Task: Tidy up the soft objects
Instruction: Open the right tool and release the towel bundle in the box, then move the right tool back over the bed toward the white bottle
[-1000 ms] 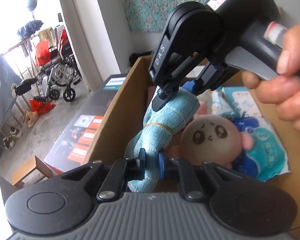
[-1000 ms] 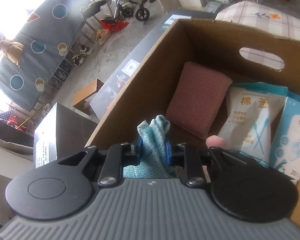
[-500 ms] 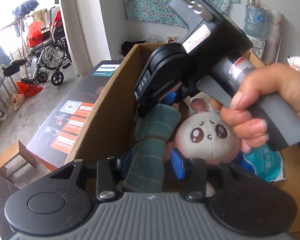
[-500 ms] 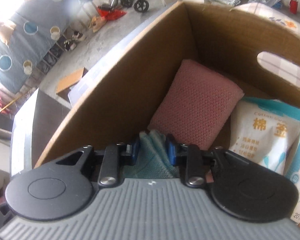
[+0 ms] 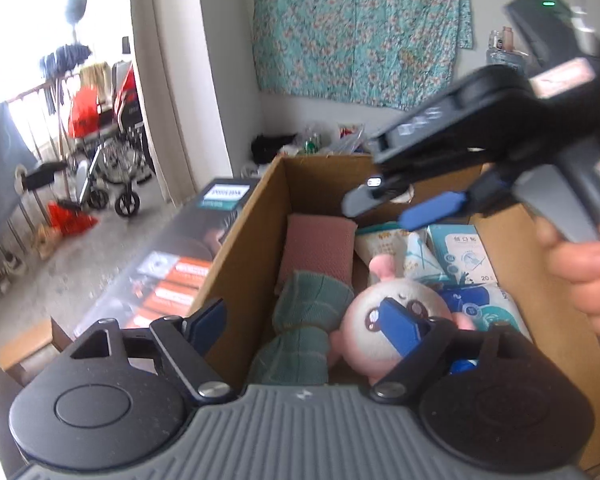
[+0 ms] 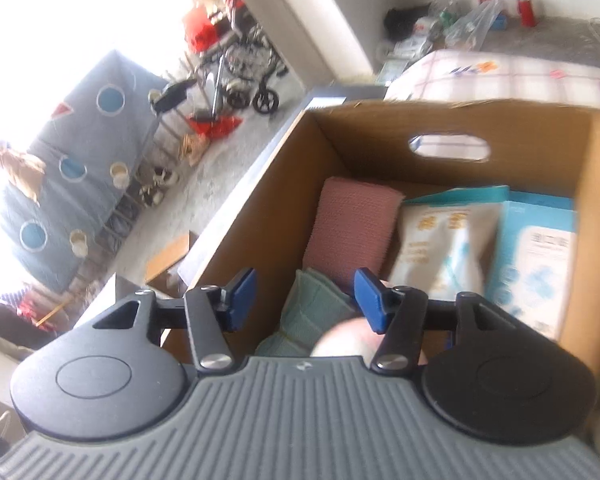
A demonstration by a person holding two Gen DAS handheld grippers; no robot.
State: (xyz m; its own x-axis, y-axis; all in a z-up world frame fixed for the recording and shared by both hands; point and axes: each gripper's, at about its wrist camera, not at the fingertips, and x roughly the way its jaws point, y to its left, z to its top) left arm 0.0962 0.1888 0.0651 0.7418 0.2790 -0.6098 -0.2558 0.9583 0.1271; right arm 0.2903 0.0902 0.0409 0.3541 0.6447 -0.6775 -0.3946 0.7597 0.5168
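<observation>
Teal cloth – ribbed, bunched, cinched mid-length – lies in box

Your left gripper has just been opening over the cardboard box. The rolled green towel lies free along its left wall, beside the pink plush toy.

a lived-in home: a bed with checked cover, floral wall cloth, a wheelchair by the doorway.
</observation>
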